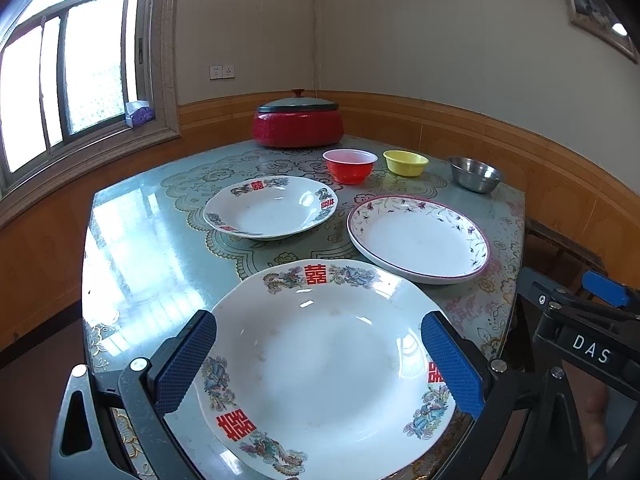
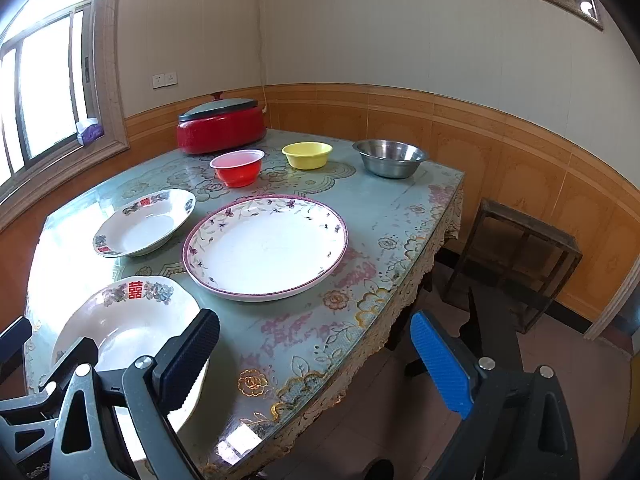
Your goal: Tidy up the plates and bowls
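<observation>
Six dishes lay spread over the glass-topped table (image 2: pixel 400 216) as both grippers hung above its near edge, each with jaws spread as wide as they go and nothing between the pads. Directly beneath the left gripper (image 1: pixel 318 364) sat the large dragon-pattern plate (image 1: pixel 320 360), framed between its blue fingers but, by the look of it, untouched. Ahead of that gripper and slightly to its left rested the smaller matching plate (image 1: pixel 272 208), with the floral-rimmed plate (image 1: pixel 418 238) ahead to its right. Farther off, in a row before a red lidded pot (image 1: pixel 298 122), stood the red bowl (image 1: pixel 350 166), the yellow bowl (image 1: pixel 405 163) and the steel bowl (image 1: pixel 476 174). The right gripper (image 2: pixel 316 364) hovered over the table's corner, the floral plate just ahead of it and the dragon plate at its left finger. All three plates appeared to be glazed ceramic: rigid, fairly heavy, slick and liable to chip. Each would probably best be pinched at the raised rim, where the pads could bite across the lip, and lifted level. The red and yellow bowls looked like light plastic, the steel one harder and slippery; a wall-and-rim pinch seemed likely to suit them.
</observation>
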Available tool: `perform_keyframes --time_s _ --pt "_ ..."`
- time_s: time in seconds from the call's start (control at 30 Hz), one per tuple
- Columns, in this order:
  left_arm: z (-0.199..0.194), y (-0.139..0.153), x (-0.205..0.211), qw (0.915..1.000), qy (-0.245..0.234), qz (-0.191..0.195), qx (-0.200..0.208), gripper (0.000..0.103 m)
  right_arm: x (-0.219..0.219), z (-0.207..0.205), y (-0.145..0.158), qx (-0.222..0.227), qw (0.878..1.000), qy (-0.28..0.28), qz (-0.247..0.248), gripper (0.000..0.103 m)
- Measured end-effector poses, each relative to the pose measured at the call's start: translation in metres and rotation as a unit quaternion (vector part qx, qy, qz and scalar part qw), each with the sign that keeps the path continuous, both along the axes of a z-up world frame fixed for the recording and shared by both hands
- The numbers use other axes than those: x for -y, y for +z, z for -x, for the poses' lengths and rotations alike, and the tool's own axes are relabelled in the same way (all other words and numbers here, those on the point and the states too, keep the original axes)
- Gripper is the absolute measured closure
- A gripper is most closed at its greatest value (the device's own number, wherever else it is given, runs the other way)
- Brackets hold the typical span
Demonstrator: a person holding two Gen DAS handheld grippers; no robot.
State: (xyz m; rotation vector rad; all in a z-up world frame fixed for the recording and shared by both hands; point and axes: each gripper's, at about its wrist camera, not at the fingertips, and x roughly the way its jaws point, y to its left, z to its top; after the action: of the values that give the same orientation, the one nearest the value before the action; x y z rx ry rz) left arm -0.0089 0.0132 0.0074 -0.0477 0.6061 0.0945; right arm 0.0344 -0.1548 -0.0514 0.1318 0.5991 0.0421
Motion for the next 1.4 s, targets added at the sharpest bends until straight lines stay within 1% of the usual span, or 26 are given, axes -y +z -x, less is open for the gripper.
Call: perform_keyframes --time_s 0.57,1.4 --pt "-0.0004 -0.0035 0.0071 0.9995 -0.030 0.000 -0.008 0.000 0.0032 0.0060 -0.0090 -0.021 1.000 -0.013 -0.007 0.005" --pt "-0.0013 -0.0047 0.0055 0.9996 -0.028 0.000 -0.011 0.000 -0.0006 -0.0013 -0.0100 -0.025 1.000 -0.002 -0.009 0.005"
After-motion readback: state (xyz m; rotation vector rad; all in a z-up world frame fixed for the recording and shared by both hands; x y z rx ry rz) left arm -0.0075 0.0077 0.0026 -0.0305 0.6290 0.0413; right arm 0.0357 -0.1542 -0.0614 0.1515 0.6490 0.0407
